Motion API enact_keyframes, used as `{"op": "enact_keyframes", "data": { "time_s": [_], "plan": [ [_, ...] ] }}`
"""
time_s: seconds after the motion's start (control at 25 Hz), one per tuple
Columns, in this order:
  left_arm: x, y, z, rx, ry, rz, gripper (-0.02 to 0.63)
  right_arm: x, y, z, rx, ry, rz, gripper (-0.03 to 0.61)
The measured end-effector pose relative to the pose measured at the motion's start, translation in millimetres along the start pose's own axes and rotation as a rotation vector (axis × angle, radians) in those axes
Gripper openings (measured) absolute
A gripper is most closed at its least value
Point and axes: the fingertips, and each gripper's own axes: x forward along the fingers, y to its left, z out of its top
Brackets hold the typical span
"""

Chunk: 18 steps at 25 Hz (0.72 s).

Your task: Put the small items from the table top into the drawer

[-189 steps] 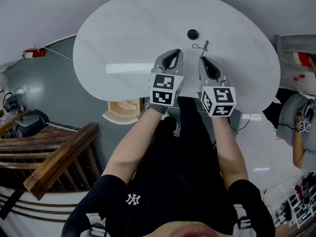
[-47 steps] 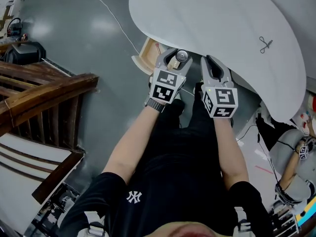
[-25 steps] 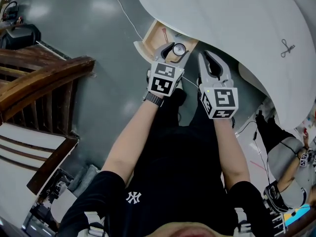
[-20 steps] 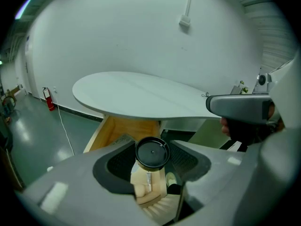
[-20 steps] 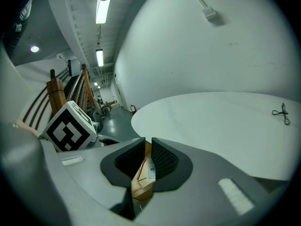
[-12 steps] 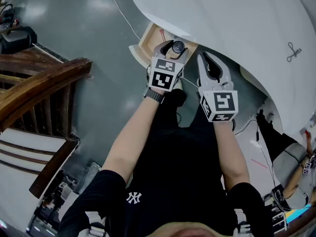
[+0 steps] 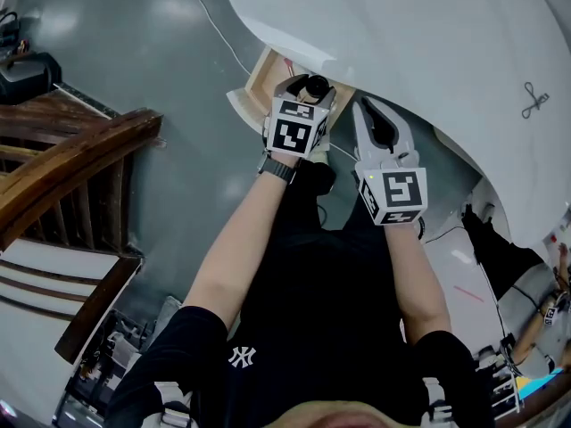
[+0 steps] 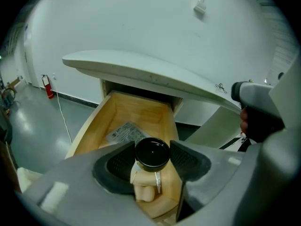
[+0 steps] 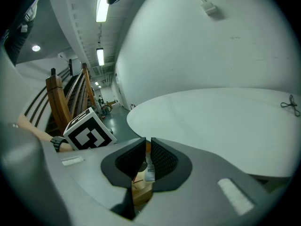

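Note:
My left gripper (image 7: 308, 86) is shut on a small black round cap (image 7: 315, 86) and holds it over the open wooden drawer (image 7: 259, 83) under the white oval table (image 7: 428, 43). In the left gripper view the cap (image 8: 152, 153) sits between the jaws of the left gripper (image 8: 152, 155), above the drawer (image 8: 94, 126), which holds a printed leaflet (image 8: 126, 133). My right gripper (image 7: 370, 114) hangs beside it, below the table's edge, its jaws together on nothing; it shows as the right gripper (image 9: 147, 150) in its own view. A small black wire clip (image 7: 535, 99) lies on the table top.
A wooden stair railing (image 7: 71, 159) stands at the left over the grey floor. A white cable (image 7: 210, 25) runs across the floor toward the table. Another person (image 7: 544, 301) is at the right edge. A fire extinguisher (image 8: 48, 86) stands by the far wall.
The left gripper took the black cap from the table top and carried it down over the open drawer. In the last second it edged further above the drawer. The right gripper followed alongside, empty.

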Motion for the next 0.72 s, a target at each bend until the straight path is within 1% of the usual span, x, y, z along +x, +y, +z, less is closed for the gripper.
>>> {"op": "enact_keyframes", "data": {
  "time_s": [0.24,0.48,0.72],
  "plan": [
    [-0.1,1.3,0.7,-0.007,-0.006,0.009,0.235,0.6,4.6,4.2,-0.004,-0.001,0.023,0.051],
    [-4.2,5.3,8.5,-0.001,-0.023,0.022,0.235,-3.7,4.8,12.0,-0.008,0.003,0.022,0.051],
    [-26.5,-4.1,12.3,0.003,-0.019,0.030,0.235,-16.6,3.8,25.2,0.001,0.008,0.010,0.051]
  ]
}}
